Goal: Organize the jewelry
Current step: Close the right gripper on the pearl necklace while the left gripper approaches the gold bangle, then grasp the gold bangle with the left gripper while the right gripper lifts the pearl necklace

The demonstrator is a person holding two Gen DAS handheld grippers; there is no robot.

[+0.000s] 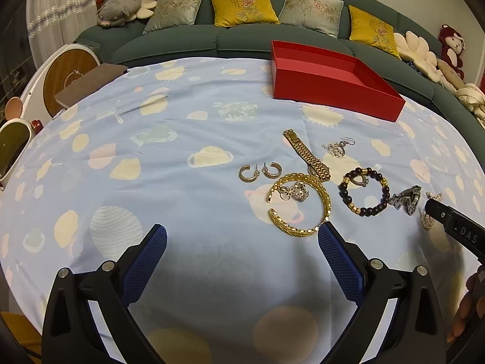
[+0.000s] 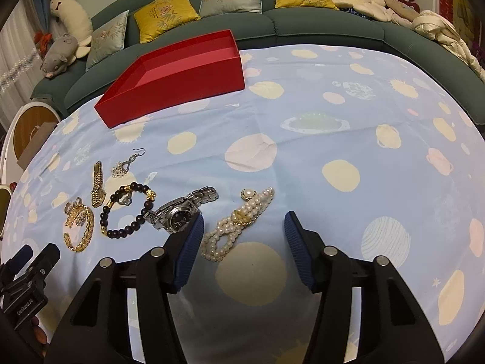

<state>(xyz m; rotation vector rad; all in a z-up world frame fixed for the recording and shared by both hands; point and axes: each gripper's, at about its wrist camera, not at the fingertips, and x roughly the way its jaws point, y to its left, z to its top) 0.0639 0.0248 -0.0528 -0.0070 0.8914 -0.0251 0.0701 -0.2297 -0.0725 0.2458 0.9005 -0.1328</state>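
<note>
Right gripper (image 2: pixel 244 227) jaws apart, nothing clamped; pearl bracelet (image 2: pixel 235 223) lies on the cloth between them, nearer the left pad, silver watch (image 2: pixel 178 214) just beside that pad. Left gripper (image 1: pixel 242 239) jaws wide apart, empty, its right tip just short of the gold bangle (image 1: pixel 298 203) that rings a small silver charm. Outward: dark bead bracelet (image 1: pixel 363 192), gold watch band (image 1: pixel 306 153), two hoop earrings (image 1: pixel 260 172), silver drop earring (image 1: pixel 338 146), all loose on the blue planet-print cloth (image 1: pixel 182 139) over the counter. Red box (image 1: pixel 333 86) at the far side looks empty, so sorting is barely begun, every piece left to move. Both grippers pitched steeply down toward the jewelry, close over the cloth
</note>
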